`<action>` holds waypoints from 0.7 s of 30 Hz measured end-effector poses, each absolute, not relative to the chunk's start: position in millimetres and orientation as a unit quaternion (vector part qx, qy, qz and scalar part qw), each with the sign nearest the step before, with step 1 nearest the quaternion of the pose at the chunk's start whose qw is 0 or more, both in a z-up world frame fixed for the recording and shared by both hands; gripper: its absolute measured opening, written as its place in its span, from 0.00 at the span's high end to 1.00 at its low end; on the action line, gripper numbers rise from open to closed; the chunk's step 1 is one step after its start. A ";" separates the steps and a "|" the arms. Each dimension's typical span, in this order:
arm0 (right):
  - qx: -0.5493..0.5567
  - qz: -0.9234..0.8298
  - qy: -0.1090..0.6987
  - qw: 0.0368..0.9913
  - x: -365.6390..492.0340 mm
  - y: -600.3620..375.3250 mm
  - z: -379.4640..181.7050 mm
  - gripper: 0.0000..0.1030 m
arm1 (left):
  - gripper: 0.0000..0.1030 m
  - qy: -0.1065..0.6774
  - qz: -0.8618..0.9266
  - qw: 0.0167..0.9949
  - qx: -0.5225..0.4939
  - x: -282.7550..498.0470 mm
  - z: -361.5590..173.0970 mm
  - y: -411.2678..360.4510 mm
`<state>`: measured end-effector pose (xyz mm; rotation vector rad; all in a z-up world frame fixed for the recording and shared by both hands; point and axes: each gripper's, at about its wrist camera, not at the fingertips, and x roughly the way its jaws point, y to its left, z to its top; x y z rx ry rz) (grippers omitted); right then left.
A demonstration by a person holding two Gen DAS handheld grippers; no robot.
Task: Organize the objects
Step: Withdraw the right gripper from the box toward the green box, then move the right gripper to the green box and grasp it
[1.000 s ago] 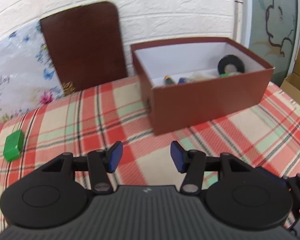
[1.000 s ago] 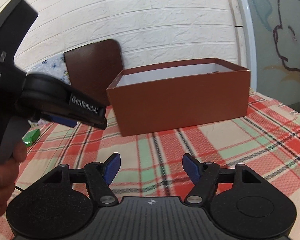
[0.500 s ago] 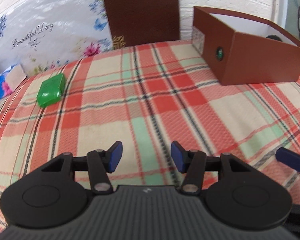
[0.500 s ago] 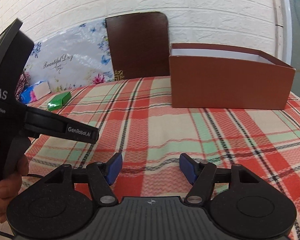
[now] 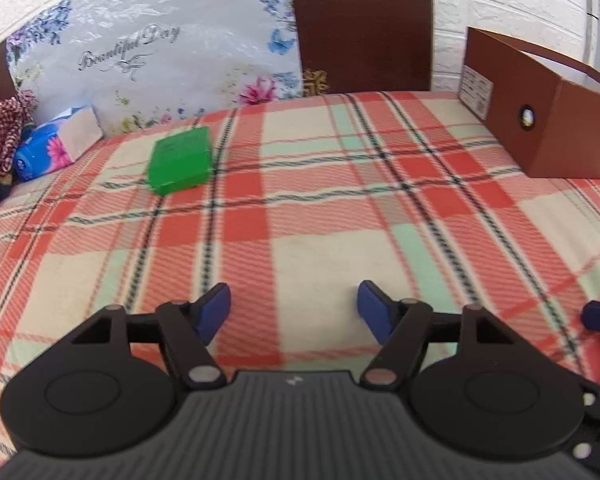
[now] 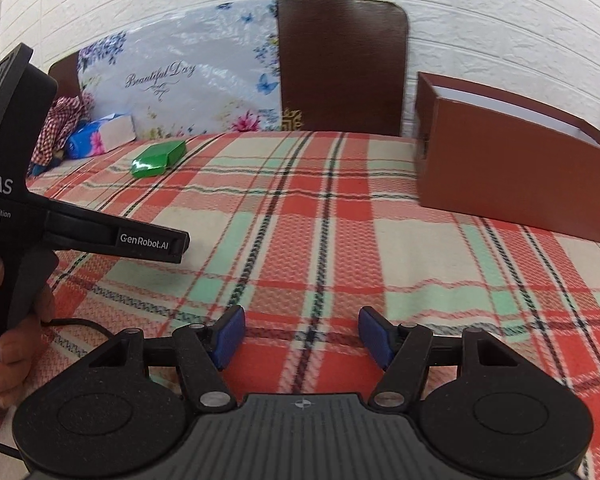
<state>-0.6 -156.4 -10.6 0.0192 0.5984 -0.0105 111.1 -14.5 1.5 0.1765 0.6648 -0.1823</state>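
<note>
A small green box (image 5: 181, 159) lies flat on the plaid cloth at the far left; it also shows in the right wrist view (image 6: 158, 158). A brown open-top cardboard box (image 5: 540, 108) stands at the right, also in the right wrist view (image 6: 512, 168); its inside is hidden. My left gripper (image 5: 294, 312) is open and empty, low over the cloth, well short of the green box. My right gripper (image 6: 302, 336) is open and empty, to the right of the left one. The left gripper's body (image 6: 60, 224) shows at the left of the right wrist view.
A blue tissue pack (image 5: 56, 144) and a red checked cloth (image 5: 0, 140) lie at the far left edge. A flowered plastic-wrapped board (image 5: 160, 60) and a dark brown panel (image 5: 360, 24) lean on the white brick wall behind the plaid surface (image 5: 340, 200).
Both grippers have swung left, away from the brown box and toward the green box. The left gripper's fingers have opened wider. The green box now sits nearer the middle of the left wrist view.
</note>
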 end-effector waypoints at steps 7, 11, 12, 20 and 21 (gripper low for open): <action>-0.008 0.015 0.298 0.954 19.6 -135.0 -11.8 0.38 | 0.14 0.311 -0.044 0.947 0.072 145.4 -2.9 32.2; -0.014 0.026 0.298 0.954 33.1 -123.4 -11.3 0.38 | 0.12 0.305 -0.007 0.949 0.081 173.9 -1.5 57.6; -0.017 0.029 0.297 0.954 37.1 -120.0 -10.9 0.38 | 0.11 0.302 0.005 0.950 0.084 180.7 -1.6 65.2; -0.038 0.064 0.289 0.954 78.4 -85.3 -12.0 0.37 | 0.02 0.315 0.045 0.948 -0.001 226.1 -2.1 131.0; -0.040 0.069 0.288 0.954 83.5 -81.0 -12.0 0.37 | 0.02 0.313 0.046 0.948 0.001 227.9 -2.6 131.1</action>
